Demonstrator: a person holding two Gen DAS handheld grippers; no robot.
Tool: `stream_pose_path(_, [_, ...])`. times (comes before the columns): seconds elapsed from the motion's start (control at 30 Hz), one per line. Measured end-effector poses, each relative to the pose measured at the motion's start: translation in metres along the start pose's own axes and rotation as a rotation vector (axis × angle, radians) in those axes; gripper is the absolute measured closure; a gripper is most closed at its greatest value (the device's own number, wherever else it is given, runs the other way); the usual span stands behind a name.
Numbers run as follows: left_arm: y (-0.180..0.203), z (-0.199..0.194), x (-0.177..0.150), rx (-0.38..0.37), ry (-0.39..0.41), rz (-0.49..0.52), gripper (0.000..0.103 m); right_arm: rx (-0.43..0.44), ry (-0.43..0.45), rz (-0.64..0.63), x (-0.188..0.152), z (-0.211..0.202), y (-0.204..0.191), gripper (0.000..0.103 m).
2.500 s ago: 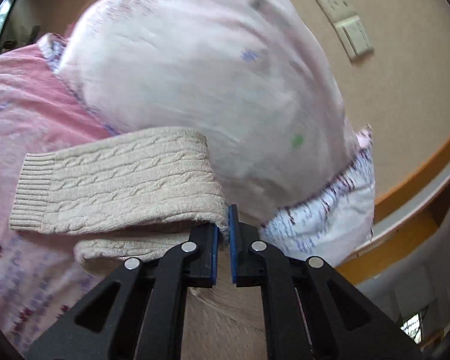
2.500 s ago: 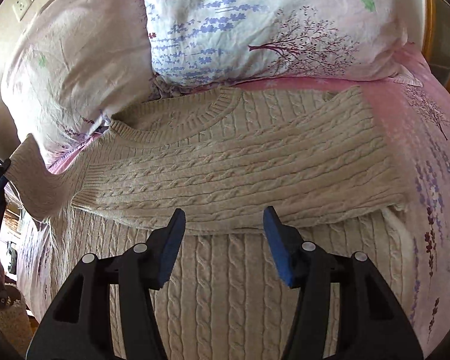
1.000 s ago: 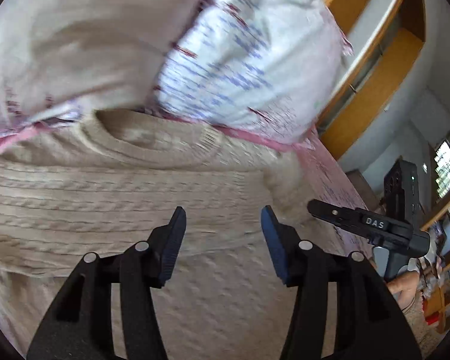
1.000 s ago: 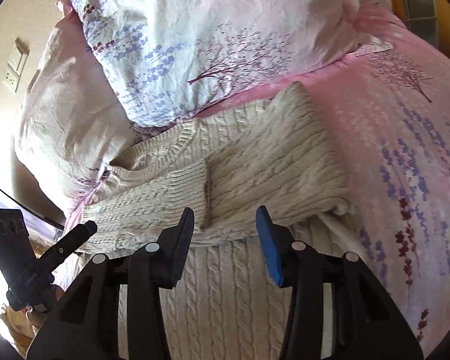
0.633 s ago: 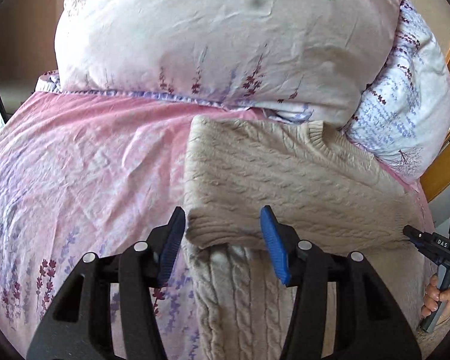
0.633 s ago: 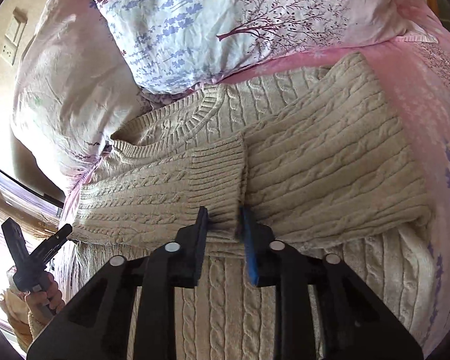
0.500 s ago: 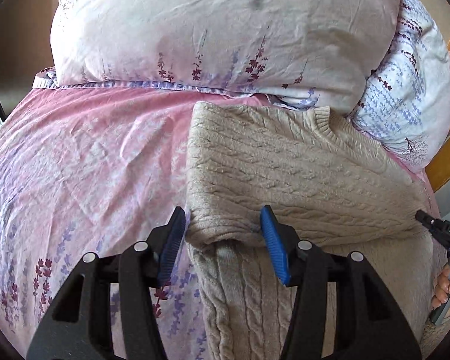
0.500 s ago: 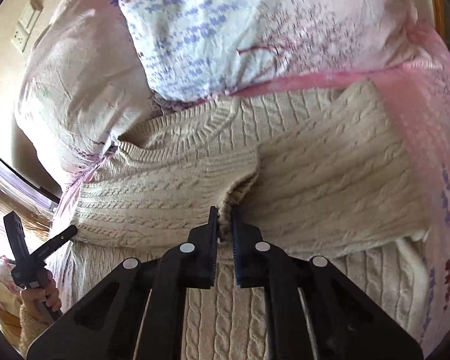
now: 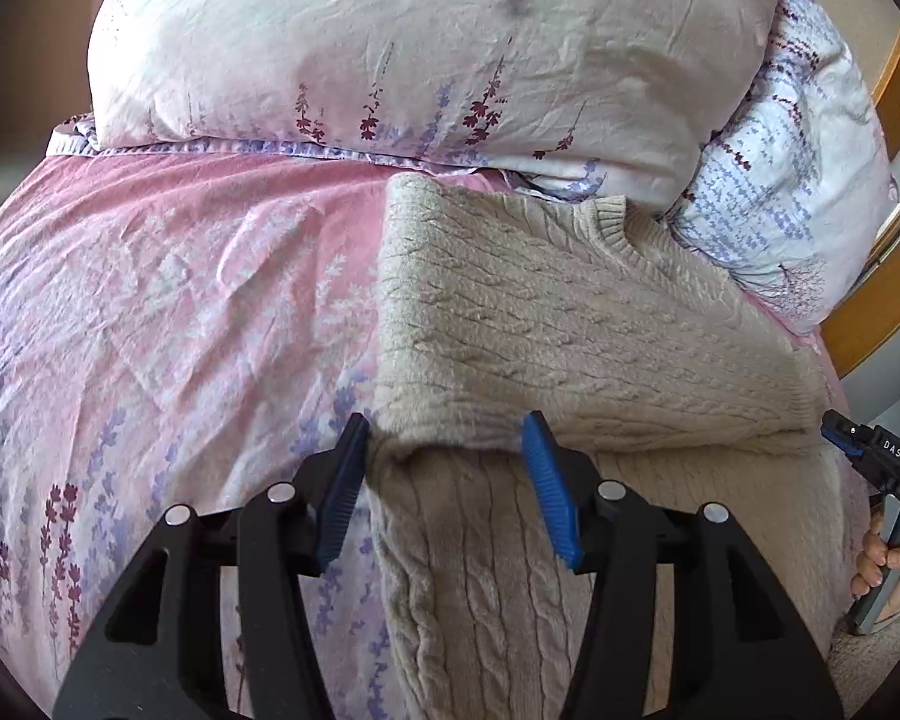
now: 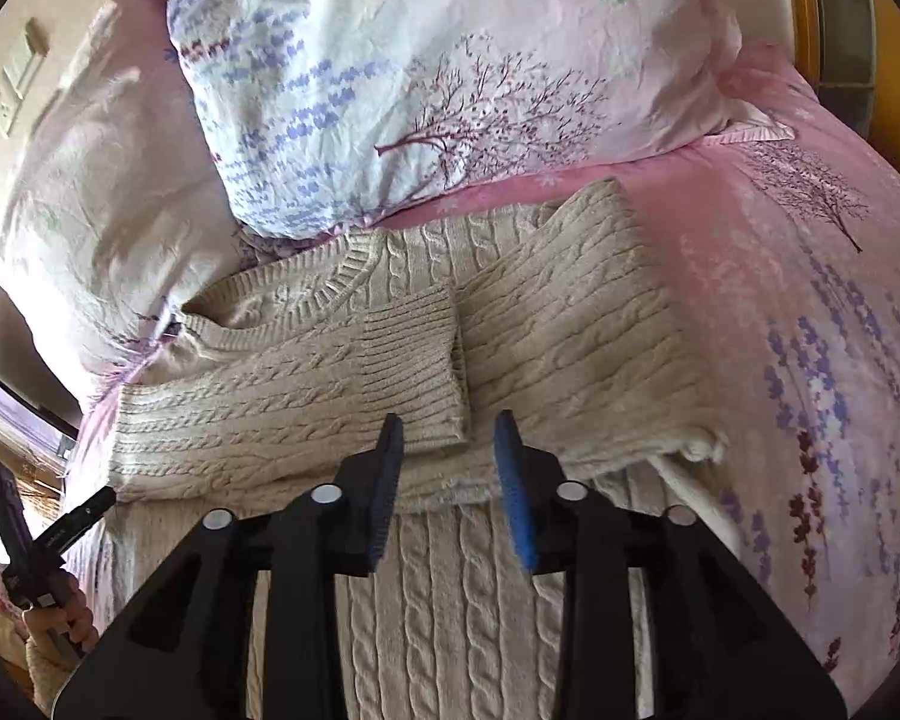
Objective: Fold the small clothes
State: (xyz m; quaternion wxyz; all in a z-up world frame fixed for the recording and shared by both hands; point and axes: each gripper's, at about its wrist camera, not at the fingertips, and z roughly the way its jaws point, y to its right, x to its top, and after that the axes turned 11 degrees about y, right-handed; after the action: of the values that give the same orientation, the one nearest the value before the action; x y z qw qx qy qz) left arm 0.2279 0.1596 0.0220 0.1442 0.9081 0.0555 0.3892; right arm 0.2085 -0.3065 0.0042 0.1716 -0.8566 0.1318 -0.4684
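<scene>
Cream cable-knit wool fills the left wrist view: a sweater (image 9: 570, 324) lies on the pink flowered bed sheet (image 9: 168, 312), its neck end against the pillows. One sleeve is folded across the chest, and its folded edge sits right in front of the left gripper (image 9: 444, 456). That gripper's blue-padded jaws stand apart, with the corner of the fold between them; whether a pad touches the wool I cannot tell. A pale pink pillow (image 9: 426, 48) and a white pillow with lilac print (image 9: 792, 192) are stacked behind the collar. At the right edge a hand (image 9: 888, 570) holds the other black tool, its tip near the sleeve's cuff.

From the right wrist view, both sleeves are crossed over the sweater (image 10: 570, 330), and the ribbed cuff (image 10: 414, 360) of one rests on top of the other. The right gripper (image 10: 450, 462) hangs just before that cuff; its jaws have just been opening and now stand apart, nothing clamped between them. The printed pillow (image 10: 450, 72) lies beyond, and the left hand (image 10: 60, 612) shows low at the left.
</scene>
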Motion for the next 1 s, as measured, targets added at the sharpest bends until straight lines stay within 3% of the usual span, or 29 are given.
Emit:
stream_pose_path(0.03, [-0.003,-0.009,-0.004,-0.025,0.006,-0.008,0.051,0.006,0.015,0.004,-0.002,-0.015,0.007,0.056])
stream_pose_path(0.13, [-0.013,-0.038,-0.020,-0.101,0.023,-0.025,0.050,0.018,0.017,0.046,-0.012,-0.051,0.034,0.056])
stream_pose_path(0.43, [-0.025,-0.097,-0.090,-0.190,-0.007,-0.096,0.050,0.092,-0.075,0.234,-0.070,-0.104,0.109,0.056])
stream_pose_path(0.7, [-0.014,-0.114,-0.136,-0.281,-0.044,-0.167,0.056,0.256,-0.153,0.249,-0.111,-0.120,0.102,0.059])
stream_pose_path(0.83, [-0.009,-0.119,-0.155,-0.346,-0.073,-0.219,0.069,0.362,-0.198,0.250,-0.130,-0.123,0.091,0.068])
stream_pose_path(1.0, [-0.004,-0.120,-0.172,-0.398,-0.111,-0.263,0.082,0.420,-0.212,0.208,-0.144,-0.131,0.079,0.073])
